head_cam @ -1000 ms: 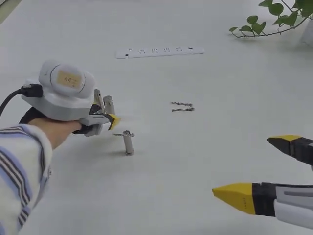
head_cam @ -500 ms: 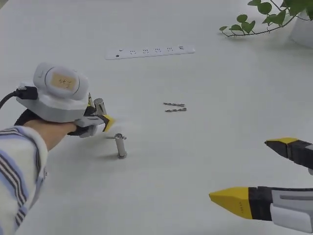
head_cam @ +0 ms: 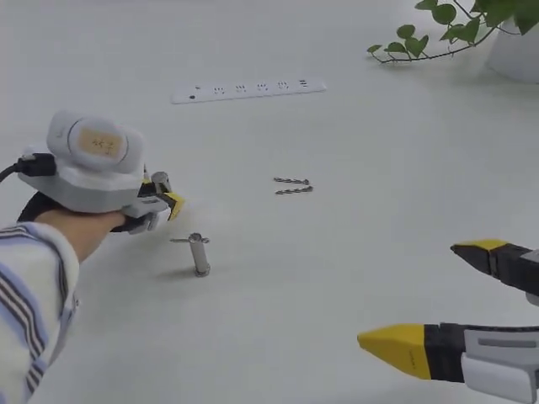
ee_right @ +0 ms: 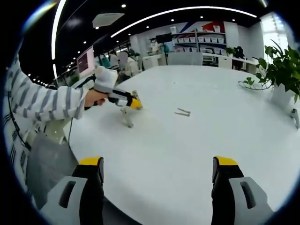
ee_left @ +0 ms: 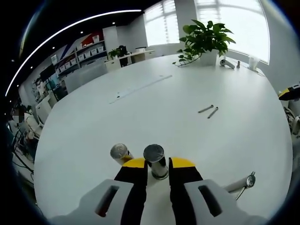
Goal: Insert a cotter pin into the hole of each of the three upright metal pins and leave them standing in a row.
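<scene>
My left gripper (ee_left: 157,167) is shut on an upright metal pin (ee_left: 154,154), and a second bare pin (ee_left: 119,152) stands just to its left. In the head view this gripper (head_cam: 167,199) is at the left, with the held pin (head_cam: 160,182) rising above its yellow tips. A third pin (head_cam: 199,254) stands a little in front of it, a cotter pin (head_cam: 184,241) through its top. Two loose cotter pins (head_cam: 291,186) lie side by side near the table's middle. My right gripper (head_cam: 440,303) hovers open at the lower right, with nothing in it.
A white power strip (head_cam: 248,88) lies across the far side of the white table (head_cam: 354,126). A potted plant (head_cam: 455,25) stands at the far right corner. The person's striped sleeve (head_cam: 29,311) shows at the left edge.
The head camera has shifted, so everything sits further left in the picture. My left gripper with its pin has drawn slightly back from the pin with the cotter pin. The right gripper has hardly moved.
</scene>
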Demonstrator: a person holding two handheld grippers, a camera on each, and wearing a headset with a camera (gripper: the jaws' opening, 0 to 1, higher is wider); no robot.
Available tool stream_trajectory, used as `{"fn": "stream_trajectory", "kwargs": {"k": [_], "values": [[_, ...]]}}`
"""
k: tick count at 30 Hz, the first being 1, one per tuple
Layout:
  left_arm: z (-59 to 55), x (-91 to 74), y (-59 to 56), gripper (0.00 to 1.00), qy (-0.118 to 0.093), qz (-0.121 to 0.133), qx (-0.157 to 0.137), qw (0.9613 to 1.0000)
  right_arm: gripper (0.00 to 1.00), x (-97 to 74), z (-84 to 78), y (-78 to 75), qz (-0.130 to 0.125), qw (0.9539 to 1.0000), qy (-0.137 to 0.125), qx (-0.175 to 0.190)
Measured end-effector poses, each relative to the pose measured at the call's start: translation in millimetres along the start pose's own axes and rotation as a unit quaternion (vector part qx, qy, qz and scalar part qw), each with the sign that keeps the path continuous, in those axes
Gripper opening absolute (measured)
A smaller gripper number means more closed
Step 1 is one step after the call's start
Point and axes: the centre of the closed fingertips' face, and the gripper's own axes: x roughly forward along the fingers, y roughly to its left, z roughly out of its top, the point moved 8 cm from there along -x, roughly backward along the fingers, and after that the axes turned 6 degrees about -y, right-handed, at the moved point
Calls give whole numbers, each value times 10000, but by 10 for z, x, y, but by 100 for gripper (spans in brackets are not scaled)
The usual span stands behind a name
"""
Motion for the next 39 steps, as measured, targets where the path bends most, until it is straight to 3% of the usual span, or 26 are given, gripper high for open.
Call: {"fn": "stream_trajectory", "kwargs": {"k": [11, 15, 29, 32, 34, 35, 39], "values": [[1, 9, -6, 13, -65, 112, -191, 9997, 97, -7, -28, -16, -15, 10000, 8, 78], [-4, 12, -14, 12, -138, 124, -457, 9988, 97, -4, -39, -17, -7, 10000, 33, 79], [21, 3, -72, 11, -166, 229, -362, 9989, 98, -30, -12, -42, 11, 9999, -89, 145], [69, -47, -40, 11, -260, 337, -352, 9985, 98, -34, -9, -48, 13, 9999, -93, 133], [116, -88, -6, 11, -377, 381, -677, 9963, 98, -36, -6, -51, 19, 9999, -97, 126], [142, -123, 25, 11, -421, 423, -702, 9957, 98, -36, -4, -51, 30, 9999, -102, 120], [210, -221, 74, 11, -426, 518, -731, 9951, 98, -27, 5, -52, 49, 9998, -130, 117]]}}
